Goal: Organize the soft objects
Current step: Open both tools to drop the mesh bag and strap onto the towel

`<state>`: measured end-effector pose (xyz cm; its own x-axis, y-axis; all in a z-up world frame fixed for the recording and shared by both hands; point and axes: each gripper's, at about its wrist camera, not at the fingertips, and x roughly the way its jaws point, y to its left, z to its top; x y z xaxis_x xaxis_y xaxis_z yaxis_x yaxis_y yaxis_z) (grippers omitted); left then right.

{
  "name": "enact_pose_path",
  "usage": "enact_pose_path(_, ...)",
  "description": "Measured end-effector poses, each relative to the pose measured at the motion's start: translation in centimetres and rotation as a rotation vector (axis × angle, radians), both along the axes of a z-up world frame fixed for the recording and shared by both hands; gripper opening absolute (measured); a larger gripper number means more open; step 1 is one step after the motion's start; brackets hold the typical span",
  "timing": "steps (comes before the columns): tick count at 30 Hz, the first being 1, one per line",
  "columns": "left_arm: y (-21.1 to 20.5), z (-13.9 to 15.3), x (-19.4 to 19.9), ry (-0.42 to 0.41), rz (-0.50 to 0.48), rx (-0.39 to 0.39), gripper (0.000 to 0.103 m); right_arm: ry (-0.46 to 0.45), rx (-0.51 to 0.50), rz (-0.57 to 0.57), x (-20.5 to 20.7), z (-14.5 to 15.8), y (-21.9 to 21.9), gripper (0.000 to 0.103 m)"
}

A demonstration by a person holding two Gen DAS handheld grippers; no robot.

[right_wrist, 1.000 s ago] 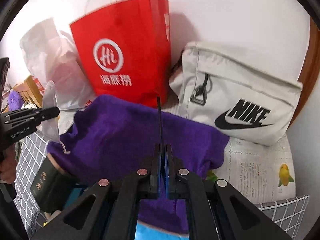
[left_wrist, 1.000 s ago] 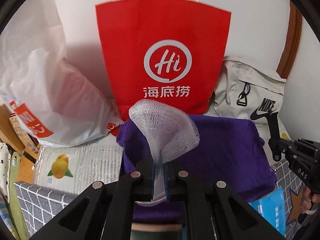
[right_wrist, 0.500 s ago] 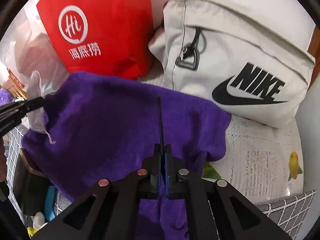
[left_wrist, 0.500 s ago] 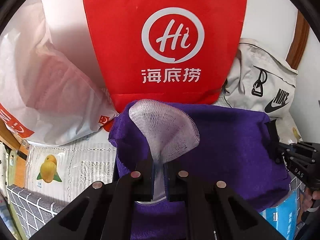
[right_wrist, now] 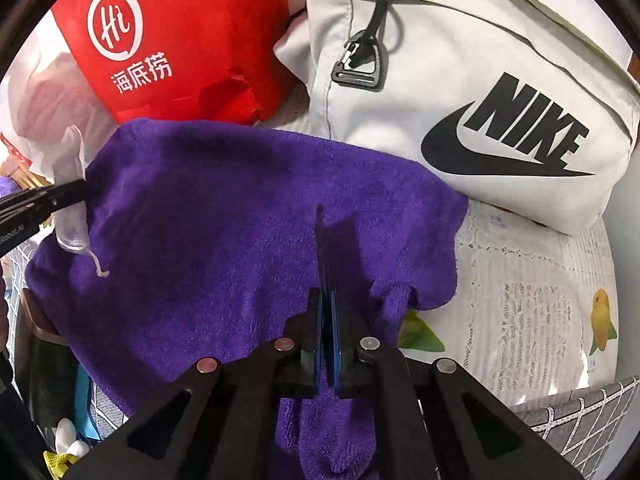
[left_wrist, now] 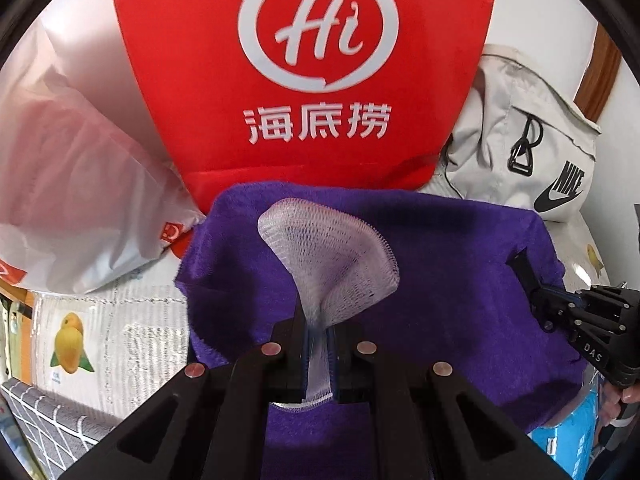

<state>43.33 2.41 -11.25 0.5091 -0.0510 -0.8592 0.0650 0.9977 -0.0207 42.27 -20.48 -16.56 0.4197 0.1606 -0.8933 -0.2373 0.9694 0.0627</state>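
Observation:
A purple towel [left_wrist: 460,280] lies spread over a low pile in front of the bags, also filling the middle of the right wrist view [right_wrist: 220,240]. My left gripper [left_wrist: 318,332] is shut on a white mesh pouch [left_wrist: 328,260], which fans out above its fingers just over the towel's left part. From the right wrist, that pouch [right_wrist: 72,200] hangs at the towel's left edge. My right gripper [right_wrist: 321,216] is shut, with nothing visible between its pads. Its tips sit low over the towel's right part [left_wrist: 520,266]; whether they touch it I cannot tell.
A red paper bag [left_wrist: 312,100] stands against the wall behind the towel. Beside it are a white plastic bag [left_wrist: 80,200] on the left and a beige Nike bag [right_wrist: 480,100] on the right. A blue box [left_wrist: 576,428] peeks from under the towel. A grey checked cloth [right_wrist: 580,412] edges the fruit-print cover [right_wrist: 520,300].
Both grippers have sunk toward the purple towel and moved closer to the bags at the wall. The mesh pouch stays in the left grip; the right gripper stays shut.

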Motion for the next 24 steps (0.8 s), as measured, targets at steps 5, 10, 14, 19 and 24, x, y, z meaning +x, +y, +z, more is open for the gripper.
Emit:
enact_pose_path(5, -0.3, -0.7, 0.6, 0.01, -0.01, -0.016, 0.008, -0.009, 0.024, -0.005, 0.2, 0.5, -0.3, 0.028)
enact_pose_path(10, -0.7, -1.4, 1.1, 0.008, -0.006, -0.015, 0.008, -0.032, 0.032, -0.001, -0.2, 1.3, -0.6, 0.037)
enact_pose_path(14, 0.3, -1.4, 1.0, 0.02, 0.012, -0.033, 0.013, -0.049, 0.031, 0.003, -0.5, 1.9, -0.7, 0.037)
enact_pose_path(19, 0.7, -0.8, 0.6, 0.014, 0.033, -0.056, 0.056, -0.068, 0.038, 0.009, -1.0, 2.7, -0.9, 0.037)
enact_pose_path(24, 0.5, -0.2, 0.2, 0.004, 0.038, -0.043, 0.058, -0.076, 0.04, 0.023, -1.7, 3.4, -0.7, 0.038)
